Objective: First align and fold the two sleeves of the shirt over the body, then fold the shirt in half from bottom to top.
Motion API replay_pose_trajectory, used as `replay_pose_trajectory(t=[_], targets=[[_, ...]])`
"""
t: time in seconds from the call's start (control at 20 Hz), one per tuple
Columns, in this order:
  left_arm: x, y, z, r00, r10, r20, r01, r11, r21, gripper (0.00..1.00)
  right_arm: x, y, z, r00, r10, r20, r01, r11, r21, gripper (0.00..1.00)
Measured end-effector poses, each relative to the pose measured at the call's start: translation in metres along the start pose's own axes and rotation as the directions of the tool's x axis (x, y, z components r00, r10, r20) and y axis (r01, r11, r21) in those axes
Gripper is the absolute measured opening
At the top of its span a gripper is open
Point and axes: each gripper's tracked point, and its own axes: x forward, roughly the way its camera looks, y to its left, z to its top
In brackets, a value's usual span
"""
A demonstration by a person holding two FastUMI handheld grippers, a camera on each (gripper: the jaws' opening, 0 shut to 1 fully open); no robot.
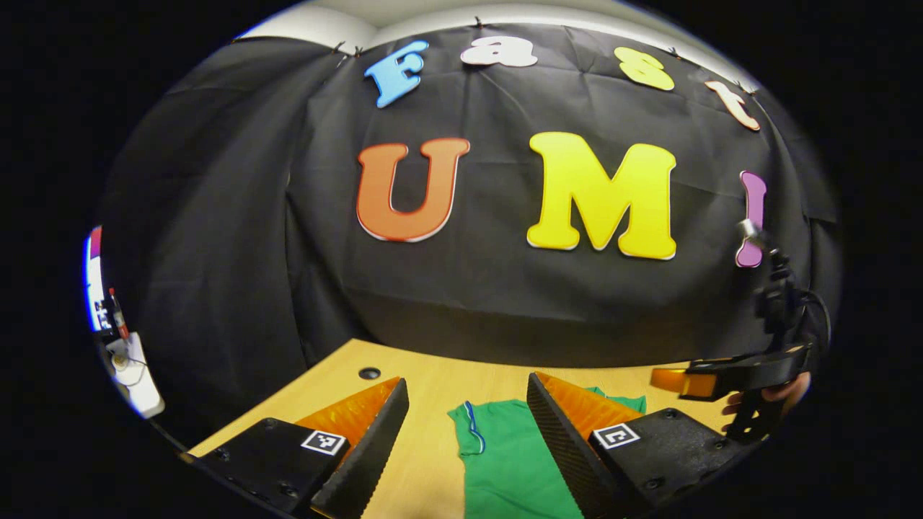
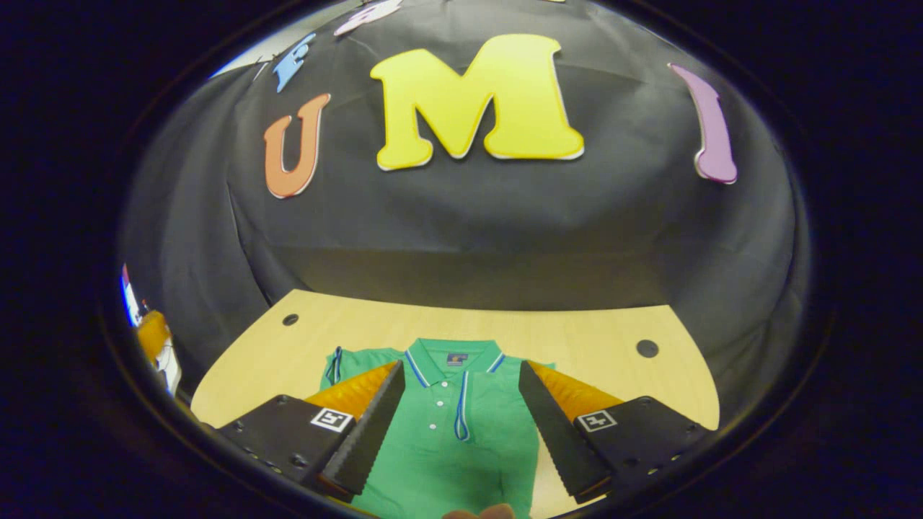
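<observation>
A green polo shirt (image 2: 461, 440) lies flat on the wooden table (image 2: 591, 339), collar toward the back wall and front side up. Its collar and placket carry blue-white trim, and one short sleeve (image 2: 339, 364) spreads out to the left. My right gripper (image 2: 461, 369) hovers open above the chest, a finger on either side of the collar. My left gripper (image 1: 467, 386) is open too, held above the shirt (image 1: 512, 461) near its blue-trimmed sleeve edge (image 1: 472, 427). In the left gripper view, the right gripper (image 1: 681, 380) shows at the far right, with a hand (image 1: 782, 395) holding it.
Black cloth wall stands close behind the table's far edge. The tabletop has round cable holes (image 2: 647, 348) (image 2: 290, 319) (image 1: 369, 373). Off the table's left side sits a white object with small items (image 1: 133, 371). Bare wood lies around the shirt.
</observation>
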Motion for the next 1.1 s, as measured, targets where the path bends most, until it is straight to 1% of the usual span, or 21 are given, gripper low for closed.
replay_pose_trajectory(t=[0.2,0.25,0.3,0.4,0.6,0.65,0.7,0.75,0.8,0.85,0.9,0.95,1.0,1.1], targets=[[0.055,-0.006,-0.045,0.993,-0.044,-0.107,0.042,0.999,-0.021,1.00,-0.053,-0.031,-0.006,0.999,-0.047,0.012,0.048,0.999,-0.007,0.96],[0.068,-0.002,-0.058,0.989,-0.040,-0.140,0.039,0.999,-0.012,1.00,-0.065,-0.038,-0.012,0.998,-0.061,0.003,0.061,0.998,-0.019,0.93],[0.082,0.001,-0.071,0.985,-0.041,-0.169,0.041,0.999,-0.003,1.00,-0.074,-0.045,-0.015,0.997,-0.072,-0.003,0.072,0.997,-0.027,0.96],[0.106,0.000,-0.099,0.971,-0.058,-0.232,0.065,0.998,0.024,1.00,-0.091,-0.053,-0.020,0.996,-0.085,-0.004,0.085,0.996,-0.042,0.96],[0.142,0.002,-0.142,0.941,-0.067,-0.330,0.095,0.993,0.070,1.00,-0.108,-0.061,-0.027,0.994,-0.110,-0.005,0.110,0.993,-0.034,0.96],[0.150,0.003,-0.150,0.936,-0.064,-0.345,0.099,0.991,0.085,1.00,-0.110,-0.063,-0.029,0.994,-0.113,-0.009,0.113,0.993,-0.034,0.93],[0.157,0.004,-0.157,0.932,-0.062,-0.357,0.105,0.989,0.101,1.00,-0.111,-0.064,-0.032,0.993,-0.117,-0.013,0.117,0.993,-0.036,0.96],[0.165,0.005,-0.163,0.928,-0.060,-0.368,0.108,0.988,0.110,1.00,-0.111,-0.065,-0.036,0.993,-0.120,-0.024,0.119,0.992,-0.033,0.96],[0.170,0.006,-0.167,0.924,-0.062,-0.378,0.112,0.987,0.113,1.00,-0.111,-0.065,-0.041,0.992,-0.122,-0.038,0.121,0.992,-0.024,0.94],[0.177,0.006,-0.171,0.921,-0.065,-0.385,0.114,0.988,0.107,0.99,-0.111,-0.065,-0.044,0.991,-0.123,-0.050,0.122,0.992,-0.008,0.96],[0.182,0.006,-0.176,0.914,-0.069,-0.399,0.112,0.990,0.086,0.94,-0.109,-0.067,-0.049,0.990,-0.127,-0.061,0.128,0.992,0.005,0.96],[0.186,0.007,-0.183,0.907,-0.064,-0.417,0.103,0.992,0.071,0.83,-0.107,-0.069,-0.053,0.988,-0.135,-0.072,0.137,0.991,0.015,0.96],[0.189,0.009,-0.187,0.901,-0.057,-0.430,0.092,0.994,0.062,0.78,-0.106,-0.069,-0.059,0.987,-0.138,-0.088,0.140,0.990,0.025,0.96],[0.193,0.014,-0.196,0.886,-0.042,-0.463,0.082,0.994,0.066,0.65,-0.104,-0.067,-0.069,0.985,-0.122,-0.126,0.132,0.988,0.075,0.96]])
